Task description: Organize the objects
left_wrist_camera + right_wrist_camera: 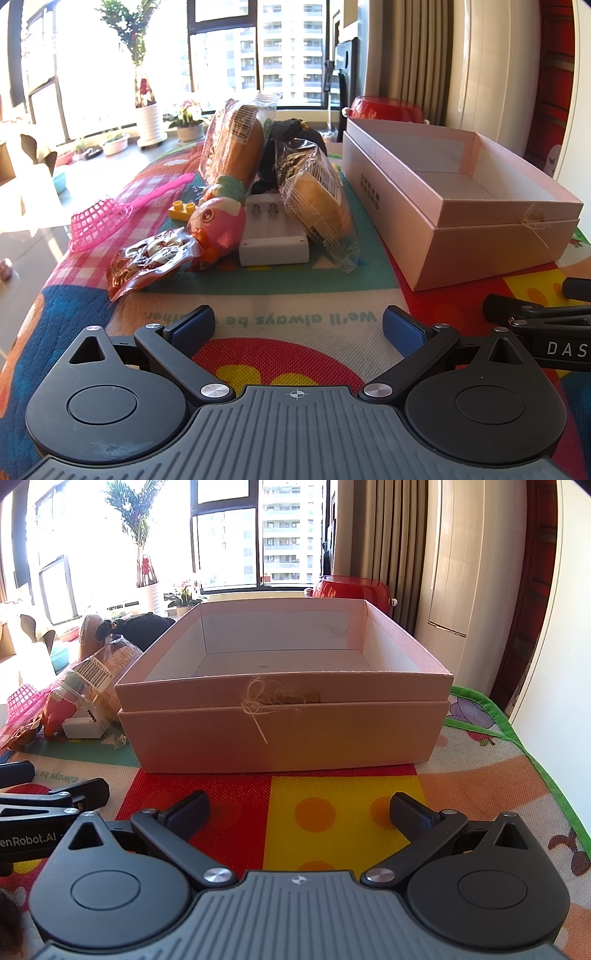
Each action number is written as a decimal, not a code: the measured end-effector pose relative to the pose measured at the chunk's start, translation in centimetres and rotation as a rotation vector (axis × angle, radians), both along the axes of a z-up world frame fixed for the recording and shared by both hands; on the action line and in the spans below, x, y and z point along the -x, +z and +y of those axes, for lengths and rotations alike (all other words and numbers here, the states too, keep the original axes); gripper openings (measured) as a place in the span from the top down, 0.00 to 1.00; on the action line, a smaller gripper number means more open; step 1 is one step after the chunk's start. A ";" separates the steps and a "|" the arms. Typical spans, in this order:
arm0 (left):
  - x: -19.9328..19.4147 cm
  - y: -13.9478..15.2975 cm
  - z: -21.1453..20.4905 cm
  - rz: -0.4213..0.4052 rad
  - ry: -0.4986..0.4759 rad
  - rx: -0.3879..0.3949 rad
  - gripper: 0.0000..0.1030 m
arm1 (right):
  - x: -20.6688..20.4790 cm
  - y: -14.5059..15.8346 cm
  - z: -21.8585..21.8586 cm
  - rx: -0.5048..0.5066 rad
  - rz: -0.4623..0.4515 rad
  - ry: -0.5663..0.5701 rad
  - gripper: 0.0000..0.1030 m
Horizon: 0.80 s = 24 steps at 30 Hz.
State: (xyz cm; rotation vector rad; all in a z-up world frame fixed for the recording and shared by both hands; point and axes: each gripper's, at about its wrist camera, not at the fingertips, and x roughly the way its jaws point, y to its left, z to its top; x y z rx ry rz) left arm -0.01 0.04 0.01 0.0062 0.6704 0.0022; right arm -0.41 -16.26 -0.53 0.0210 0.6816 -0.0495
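A pile of loose things lies on the colourful mat ahead of my left gripper [298, 326], which is open and empty: a pink fish toy [218, 225], a white battery charger [273, 232], wrapped bread [317, 201], a second bread pack [236, 142], a brown snack pouch [147, 260], a yellow brick [182, 210], a pink net scoop [101, 221] and a black plush [291, 134]. An empty pink box [491, 236] stands to the right. In the right wrist view the same pink box [284, 734] sits straight ahead of my right gripper [299, 812], open and empty.
A red bowl [351, 589] stands behind the box. Potted plants [149, 118] line the window sill beyond the table. The mat's green edge [517, 738] runs close to a white wall on the right. The right gripper's side shows at the left wrist view's right edge.
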 end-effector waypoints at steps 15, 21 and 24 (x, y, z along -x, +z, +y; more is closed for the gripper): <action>-0.1 -0.1 0.1 0.001 0.000 0.000 0.02 | 0.0 -0.1 0.2 -0.004 0.000 0.000 0.00; -0.1 -0.1 0.1 0.000 0.000 -0.006 0.01 | -0.2 -0.1 0.0 -0.004 0.000 0.000 0.00; 0.0 -0.1 0.4 -0.001 0.000 0.007 0.02 | -0.2 -0.1 -0.1 -0.005 0.001 0.000 0.00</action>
